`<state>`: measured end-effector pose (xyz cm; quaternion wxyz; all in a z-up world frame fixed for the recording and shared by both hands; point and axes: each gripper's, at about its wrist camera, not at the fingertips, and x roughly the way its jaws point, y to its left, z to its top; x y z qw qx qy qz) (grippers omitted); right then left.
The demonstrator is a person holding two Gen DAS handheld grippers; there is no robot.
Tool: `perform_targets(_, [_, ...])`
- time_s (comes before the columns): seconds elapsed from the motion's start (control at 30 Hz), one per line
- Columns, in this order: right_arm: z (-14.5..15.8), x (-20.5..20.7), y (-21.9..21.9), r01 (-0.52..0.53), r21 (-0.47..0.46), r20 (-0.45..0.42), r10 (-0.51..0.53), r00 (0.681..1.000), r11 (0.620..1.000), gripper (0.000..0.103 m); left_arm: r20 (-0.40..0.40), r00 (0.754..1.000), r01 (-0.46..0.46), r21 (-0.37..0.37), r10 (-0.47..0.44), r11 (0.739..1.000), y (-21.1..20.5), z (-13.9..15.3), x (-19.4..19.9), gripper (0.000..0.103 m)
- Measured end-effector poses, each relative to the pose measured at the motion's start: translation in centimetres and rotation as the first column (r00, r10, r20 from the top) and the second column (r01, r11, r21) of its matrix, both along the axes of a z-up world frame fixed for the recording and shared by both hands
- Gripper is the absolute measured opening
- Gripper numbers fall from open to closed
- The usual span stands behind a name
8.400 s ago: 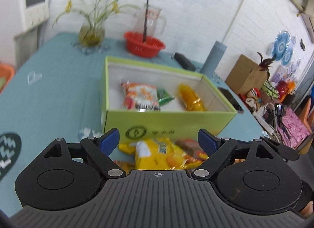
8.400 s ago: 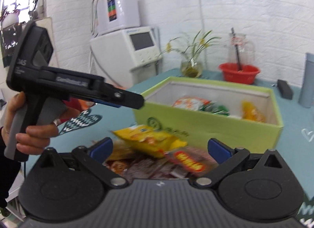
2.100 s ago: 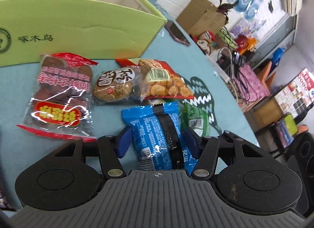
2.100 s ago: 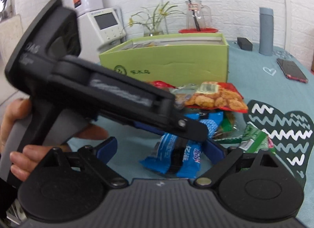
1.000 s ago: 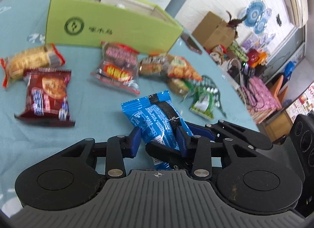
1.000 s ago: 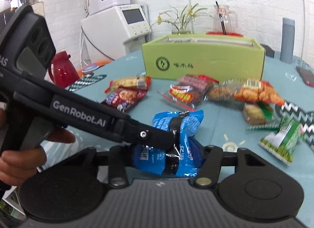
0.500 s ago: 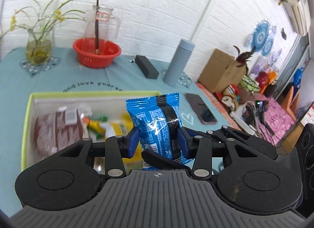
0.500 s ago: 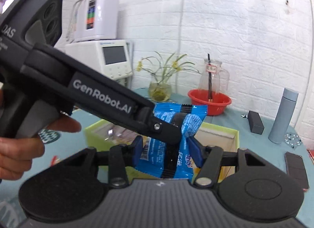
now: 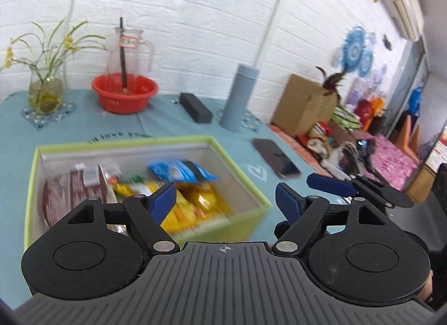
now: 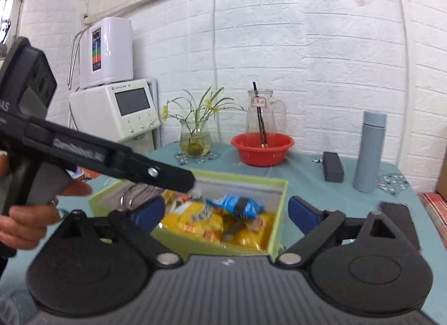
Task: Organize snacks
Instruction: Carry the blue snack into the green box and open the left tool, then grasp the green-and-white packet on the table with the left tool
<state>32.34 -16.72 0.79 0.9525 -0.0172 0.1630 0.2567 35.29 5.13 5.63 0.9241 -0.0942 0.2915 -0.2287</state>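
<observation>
Both tongs [image 9: 225, 201] [image 10: 225, 212] just opened — empty — blue packet [image 9: 183, 173] in green box [image 9: 243, 178].

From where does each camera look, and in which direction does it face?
Left wrist: sits on the left gripper, looks down into the green box; its open fingers and the right gripper's tips show.
Right wrist: sits on the right gripper, faces the wall; its open fingers and the hand holding the left gripper show.
Shared: box, blue snack packet, red bowl.

Red basin [image 9: 125, 92], jug [image 9: 129, 51], flask [image 9: 239, 97], phone [image 9: 276, 158].
</observation>
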Motion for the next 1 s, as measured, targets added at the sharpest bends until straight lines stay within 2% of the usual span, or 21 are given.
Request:
perform_targets(0.13, [-2.5,-4.2,-1.7,0.051,-0.027,-0.073,-0.053,0.996,0.998,0.093,-0.050,0.998,0.034,-0.003,-0.034,0.999,-1.4,-2.5,-4.4,0.067])
perform_targets(0.2, [-4.3,-5.5,-2.4,0.070,-0.027,-0.141,-0.073,0.987,0.997,0.093,-0.095,0.994,0.049,-0.034,-0.052,0.998,-2.0,-4.2,-5.8,0.067])
perform_targets(0.3, [-7.3,-7.1,-3.1,0.106,-0.037,-0.232,-0.111,0.966,0.994,0.093,-0.230,0.966,0.088,-0.127,-0.116,0.988,-3.6,-7.0,-6.7,0.061])
perform_targets(0.37, [-8.5,-8.5,-3.4,0.130,-0.059,-0.247,-0.140,0.959,0.990,0.093,-0.287,0.945,0.112,-0.164,-0.156,0.980,-4.8,-8.3,-7.2,0.054])
perform_targets(0.53, [-9.6,-10.0,-4.1,0.147,-0.069,-0.259,-0.160,0.953,0.987,0.093,-0.284,0.934,0.178,-0.158,-0.218,0.971,-7.8,-8.1,-8.5,0.046])
perform_targets(0.6, [-9.7,-9.7,-4.2,0.142,-0.061,-0.256,-0.153,0.955,0.988,0.093,-0.254,0.933,0.229,-0.132,-0.256,0.964,-9.4,-7.8,-8.3,0.046])
perform_targets(0.63, [-9.9,-9.3,-4.2,0.134,-0.053,-0.262,-0.143,0.954,0.990,0.093,-0.263,0.930,0.238,-0.107,-0.258,0.965,-10.3,-8.0,-7.9,0.045])
perform_targets(0.7, [-10.2,-8.6,-4.1,0.116,-0.050,-0.274,-0.125,0.954,0.992,0.093,-0.302,0.922,0.234,-0.070,-0.244,0.970,-11.6,-9.1,-6.5,0.034])
perform_targets(0.77, [-10.0,-8.4,-3.6,0.078,-0.054,-0.267,-0.090,0.959,0.995,0.084,-0.352,0.910,0.219,-0.043,-0.220,0.975,-12.1,-10.3,-5.4,0.017])
perform_targets(0.87, [-9.4,-9.2,-2.7,0.036,-0.077,-0.237,-0.053,0.970,0.996,0.087,-0.365,0.901,0.224,-0.071,-0.235,0.972,-11.5,-10.7,-5.8,0.018])
perform_targets(1.0, [-9.1,-11.5,-0.8,-0.042,-0.047,-0.244,0.029,0.969,0.998,0.092,-0.364,0.906,0.209,-0.056,-0.215,0.976,-8.6,-10.5,-8.9,0.018])
